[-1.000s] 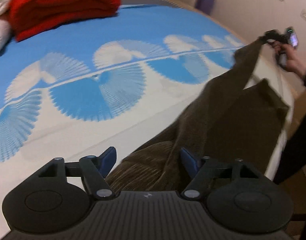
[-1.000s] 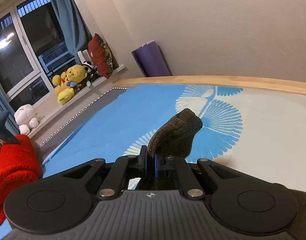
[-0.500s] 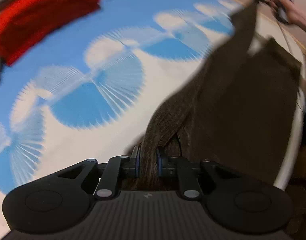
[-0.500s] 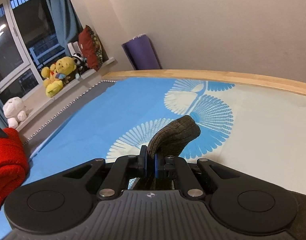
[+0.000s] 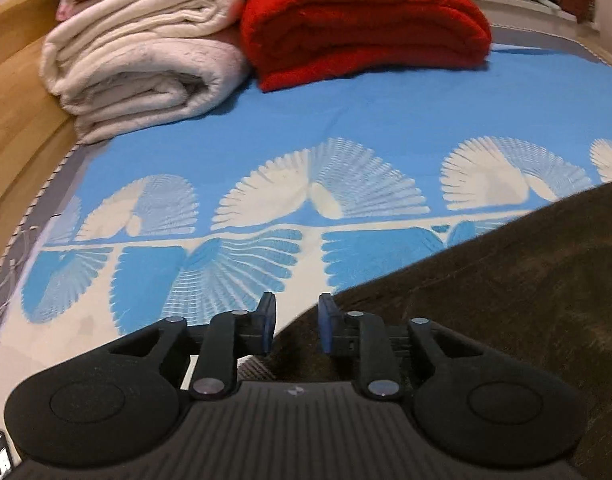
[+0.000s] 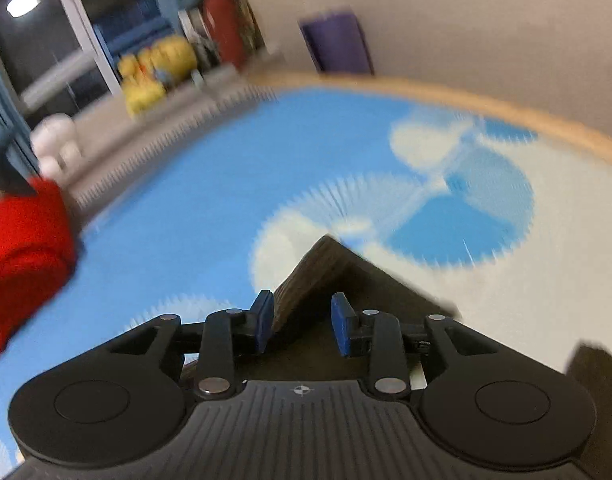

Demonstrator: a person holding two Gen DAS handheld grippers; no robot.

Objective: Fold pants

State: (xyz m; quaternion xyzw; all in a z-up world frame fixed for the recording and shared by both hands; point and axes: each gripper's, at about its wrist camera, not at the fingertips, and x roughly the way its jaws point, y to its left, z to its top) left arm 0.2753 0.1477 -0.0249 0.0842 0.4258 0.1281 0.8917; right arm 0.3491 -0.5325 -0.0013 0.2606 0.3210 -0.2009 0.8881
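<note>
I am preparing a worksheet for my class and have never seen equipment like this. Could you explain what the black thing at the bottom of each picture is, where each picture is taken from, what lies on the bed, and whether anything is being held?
There is no robot here. A person holds a hand-operated two-finger gripper in each hand, and a small wide-angle camera on each one looks forward along its blue-tipped fingers.

One picture comes from the left gripper, the other from the right gripper; the right view is blurred.

On the bed lies a blue and white bedspread. On it are the dark brown pants to be folded, a folded red blanket and folded white blankets.

Both grippers are open. Pants fabric lies between and under the fingers of each, but neither is pinching it.
</note>
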